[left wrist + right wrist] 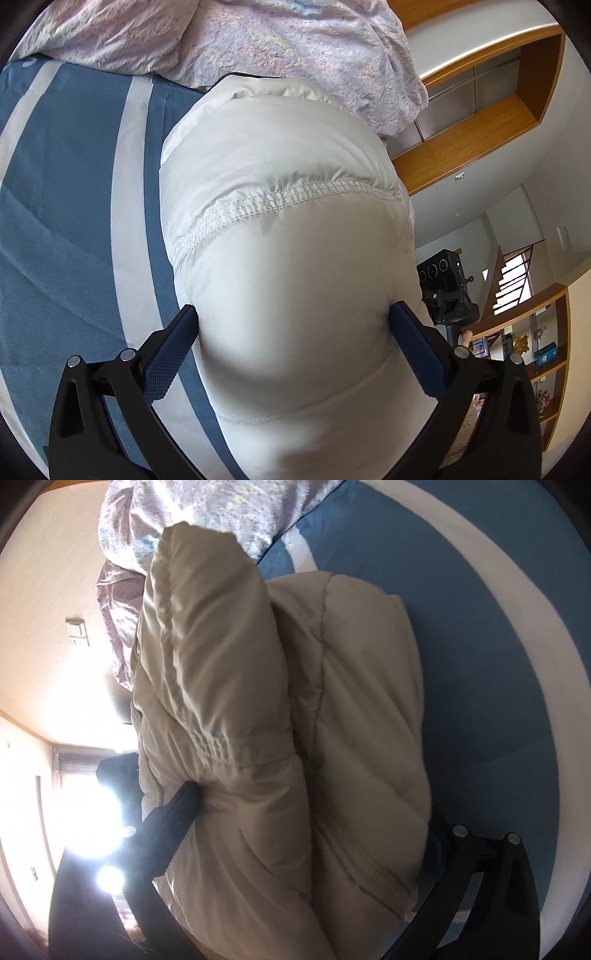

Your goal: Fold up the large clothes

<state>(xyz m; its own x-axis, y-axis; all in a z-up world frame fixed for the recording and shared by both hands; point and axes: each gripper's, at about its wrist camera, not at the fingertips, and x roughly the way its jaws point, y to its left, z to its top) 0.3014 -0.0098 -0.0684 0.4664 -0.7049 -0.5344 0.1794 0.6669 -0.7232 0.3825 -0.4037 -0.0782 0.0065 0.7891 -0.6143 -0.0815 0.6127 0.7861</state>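
A folded, puffy off-white down jacket (277,147) lies lengthwise on the blue sheet and fills the space between the fingers of my left gripper (291,312). Both pads stand wide apart and dent its sides, so the gripper is shut on it. In the right wrist view the same jacket (362,664) looks beige, with one padded fold stacked on another. My right gripper (310,808) clasps its near end. Its left fingertip (188,794) sinks into the fabric, and the other finger is mostly hidden behind the bulge.
The blue bed sheet (66,184) with white stripes spreads to the left, and to the right in the right wrist view (480,664). A crumpled pinkish quilt (258,44) is heaped past the jacket. The other hand-held device (447,291) shows by the bed's edge, with wooden shelves (546,350) behind it.
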